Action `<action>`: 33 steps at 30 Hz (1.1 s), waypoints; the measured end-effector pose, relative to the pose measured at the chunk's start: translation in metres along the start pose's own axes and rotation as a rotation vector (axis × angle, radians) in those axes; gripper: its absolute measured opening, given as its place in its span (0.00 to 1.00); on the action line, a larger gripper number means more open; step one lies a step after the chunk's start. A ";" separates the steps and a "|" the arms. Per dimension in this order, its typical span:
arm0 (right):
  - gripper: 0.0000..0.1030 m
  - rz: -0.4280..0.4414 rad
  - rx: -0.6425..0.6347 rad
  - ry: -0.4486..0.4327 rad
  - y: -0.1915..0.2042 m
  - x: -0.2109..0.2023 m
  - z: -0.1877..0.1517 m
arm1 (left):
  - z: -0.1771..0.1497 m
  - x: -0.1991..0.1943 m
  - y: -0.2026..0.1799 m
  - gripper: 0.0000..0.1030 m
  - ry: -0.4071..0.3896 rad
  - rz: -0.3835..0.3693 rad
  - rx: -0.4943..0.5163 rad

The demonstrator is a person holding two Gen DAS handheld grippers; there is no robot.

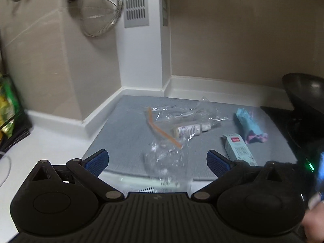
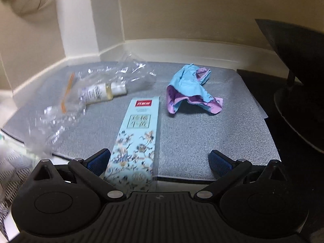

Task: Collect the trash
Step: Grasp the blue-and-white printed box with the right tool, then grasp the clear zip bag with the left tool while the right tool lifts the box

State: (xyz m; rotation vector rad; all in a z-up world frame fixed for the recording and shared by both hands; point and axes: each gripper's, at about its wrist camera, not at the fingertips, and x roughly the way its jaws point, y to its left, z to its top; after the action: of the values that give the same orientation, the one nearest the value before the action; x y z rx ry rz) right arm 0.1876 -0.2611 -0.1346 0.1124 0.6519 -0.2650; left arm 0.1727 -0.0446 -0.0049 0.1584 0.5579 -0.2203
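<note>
A clear zip bag (image 1: 178, 121) with an orange strip lies crumpled on the grey mat (image 1: 125, 125), with a small pale bottle (image 1: 190, 130) in it. A light blue flowered carton (image 1: 240, 151) and a torn blue and pink wrapper (image 1: 250, 126) lie to its right. My left gripper (image 1: 158, 160) is open, its jaws around the bag's blurred near end. In the right wrist view the carton (image 2: 135, 139) lies lengthwise between the open jaws of my right gripper (image 2: 160, 162), against the left finger. The wrapper (image 2: 190, 90) is beyond, the bag (image 2: 85, 93) and bottle (image 2: 101, 92) to the left.
The mat lies in a corner of a white counter (image 1: 50, 141) with beige walls. A metal sieve (image 1: 99, 10) hangs on the left wall. A black wok (image 1: 303, 95) stands on a dark hob at the right. A green and yellow packet (image 1: 7, 105) is at the far left.
</note>
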 end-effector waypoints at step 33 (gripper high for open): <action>0.40 0.063 -0.022 -0.135 -0.001 -0.024 -0.004 | 0.057 0.135 -0.016 0.00 0.148 -0.060 -0.014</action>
State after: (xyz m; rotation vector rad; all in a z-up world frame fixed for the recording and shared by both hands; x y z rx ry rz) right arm 0.1665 -0.2564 -0.1227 0.0933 0.5157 -0.2027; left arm 0.3091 -0.0943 -0.0316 0.1448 0.7119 -0.2645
